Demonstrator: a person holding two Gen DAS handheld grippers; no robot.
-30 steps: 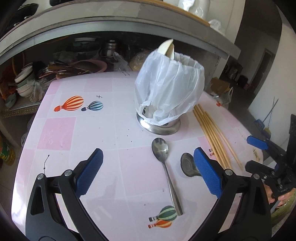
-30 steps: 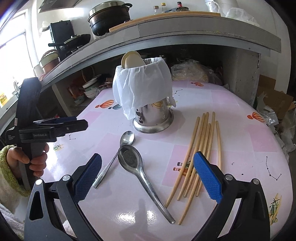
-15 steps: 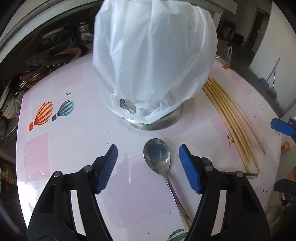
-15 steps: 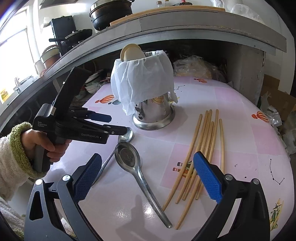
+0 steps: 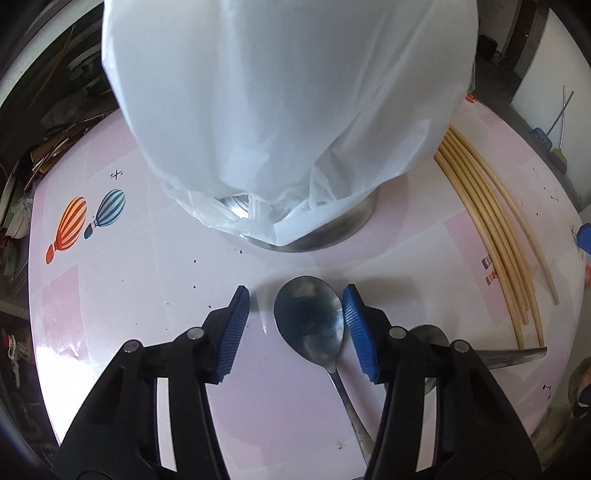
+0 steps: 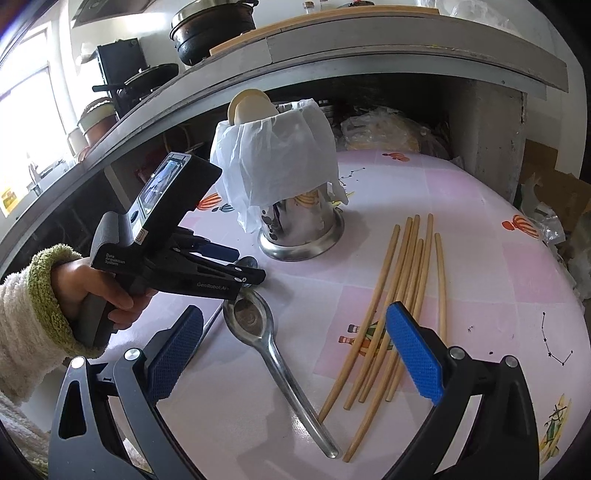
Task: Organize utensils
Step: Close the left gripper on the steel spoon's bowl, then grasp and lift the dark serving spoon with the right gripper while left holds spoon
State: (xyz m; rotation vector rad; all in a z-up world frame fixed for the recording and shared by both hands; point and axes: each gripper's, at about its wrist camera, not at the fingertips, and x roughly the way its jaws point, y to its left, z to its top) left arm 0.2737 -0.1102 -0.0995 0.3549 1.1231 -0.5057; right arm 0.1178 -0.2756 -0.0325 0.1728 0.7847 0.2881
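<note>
A small steel spoon (image 5: 314, 328) lies on the pink table, bowl toward the steel utensil holder (image 5: 332, 229) draped in a white plastic bag (image 5: 288, 103). My left gripper (image 5: 295, 317) is open and low over the table, its jaws on either side of the spoon's bowl, the right pad (image 5: 356, 328) almost touching it. A larger steel spoon (image 6: 266, 332) lies beside it. Several wooden chopsticks (image 6: 402, 295) lie to the right. My right gripper (image 6: 291, 354) is open and empty, held above the large spoon's handle. The left gripper also shows in the right wrist view (image 6: 247, 269).
The holder (image 6: 299, 236) holds a pale wooden spoon (image 6: 247, 107). A shelf with bowls and dishes runs behind the table, under a counter with pots (image 6: 214, 29). Cardboard and bags sit at the right (image 6: 546, 192).
My left gripper has moved forward and down to the small spoon and narrowed its jaws around the bowl. My right gripper has stayed about where it was.
</note>
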